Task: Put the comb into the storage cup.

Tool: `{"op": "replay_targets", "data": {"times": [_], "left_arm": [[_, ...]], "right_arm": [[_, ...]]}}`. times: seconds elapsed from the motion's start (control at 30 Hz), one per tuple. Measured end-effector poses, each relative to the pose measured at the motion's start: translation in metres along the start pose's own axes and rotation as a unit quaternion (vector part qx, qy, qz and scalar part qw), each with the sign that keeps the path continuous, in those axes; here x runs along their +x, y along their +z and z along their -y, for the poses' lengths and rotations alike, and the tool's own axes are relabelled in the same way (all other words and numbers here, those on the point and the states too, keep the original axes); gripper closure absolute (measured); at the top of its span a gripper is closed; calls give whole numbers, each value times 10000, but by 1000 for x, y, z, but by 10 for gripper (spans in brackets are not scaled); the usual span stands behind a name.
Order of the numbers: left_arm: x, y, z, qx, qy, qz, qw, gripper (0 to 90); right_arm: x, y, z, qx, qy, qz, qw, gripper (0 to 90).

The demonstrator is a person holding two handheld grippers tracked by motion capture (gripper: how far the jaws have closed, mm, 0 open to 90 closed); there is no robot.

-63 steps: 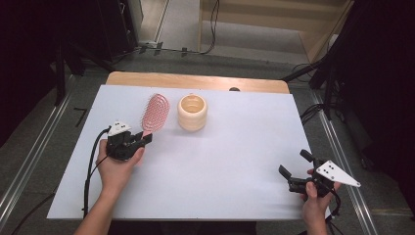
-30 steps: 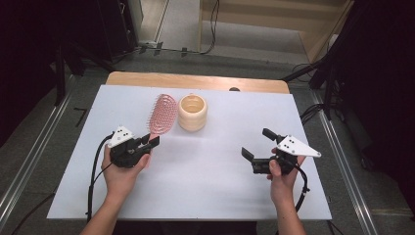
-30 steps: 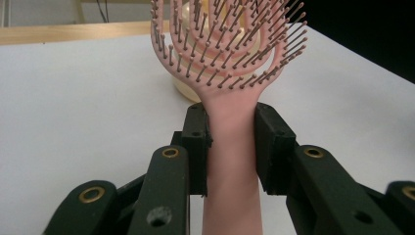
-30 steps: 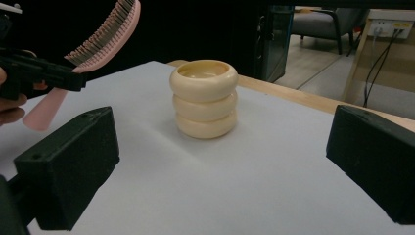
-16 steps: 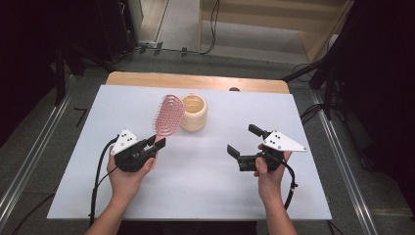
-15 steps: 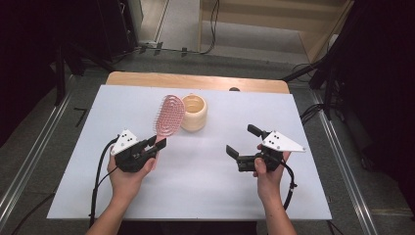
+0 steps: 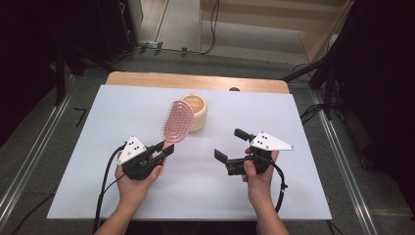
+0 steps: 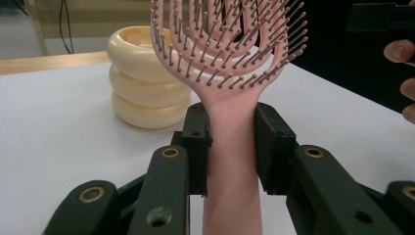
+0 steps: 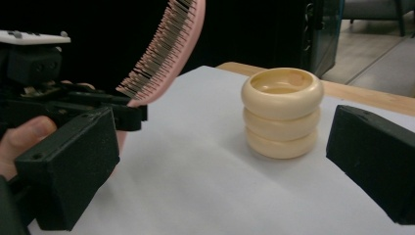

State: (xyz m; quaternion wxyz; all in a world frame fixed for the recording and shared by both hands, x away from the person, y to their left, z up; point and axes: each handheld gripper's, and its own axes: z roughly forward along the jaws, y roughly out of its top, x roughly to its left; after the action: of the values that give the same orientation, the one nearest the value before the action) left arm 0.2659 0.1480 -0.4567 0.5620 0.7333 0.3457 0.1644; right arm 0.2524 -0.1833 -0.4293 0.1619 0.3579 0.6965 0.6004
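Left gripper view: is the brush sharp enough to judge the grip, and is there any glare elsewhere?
Left gripper view: brush handle crisp between the left gripper pads, cup softer behind. Right gripper view: near jaws blurred, cup fairly sharp. High view: even light on the table, no glare, dark surroundings.

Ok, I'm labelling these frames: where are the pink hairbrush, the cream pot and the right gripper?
pink hairbrush [image 8: 230, 122], left gripper view, on its handle.
cream pot [image 9: 282, 112], right gripper view, on its ribbed side.
right gripper [image 7: 232, 144], high view, midway between fingertips.
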Motion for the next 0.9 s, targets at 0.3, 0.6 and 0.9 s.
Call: {"op": "replay_targets", "data": {"times": [0.3,0.6,0.9], "left_arm": [[-18,6,7,-99,145,122,9998,702],[-31,11,12,-98,220,252,9994,702],[-45,17,18,-69,365,349,9987,702]], "right_arm": [[5,2,-3,47,303,-93,9995,0],[8,5,-4,60,461,-274,9985,0],[14,13,-3,211,552,-427,9973,0]]}}
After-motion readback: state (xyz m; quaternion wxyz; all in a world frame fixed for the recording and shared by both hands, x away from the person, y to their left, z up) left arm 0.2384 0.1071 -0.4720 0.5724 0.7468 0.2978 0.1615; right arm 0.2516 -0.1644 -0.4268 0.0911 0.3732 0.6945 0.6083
